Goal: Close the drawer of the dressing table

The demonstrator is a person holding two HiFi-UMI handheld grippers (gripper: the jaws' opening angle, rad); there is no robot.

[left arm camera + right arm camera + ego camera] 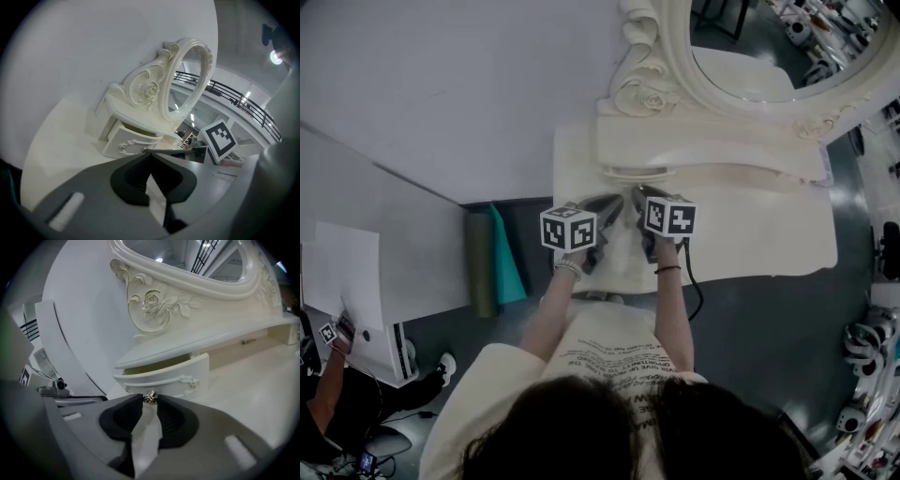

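The cream dressing table (759,239) has a small curved drawer (164,376) under its mirror shelf, pulled out a little so a dark gap shows above its front. My right gripper (150,400) is at the drawer front, with the small metal knob (150,397) pinched between its fingertips. In the head view that right gripper (639,197) sits just below the drawer (635,173). My left gripper (606,204) is beside it, short of the drawer (129,140). The left gripper (150,153) has its tips together and holds nothing.
An oval mirror (769,47) in a carved frame rises behind the drawer. A green and teal roll (492,262) stands on the floor to the left of the table. Farther left is a white desk (356,281), with another person's hand (337,342) by it.
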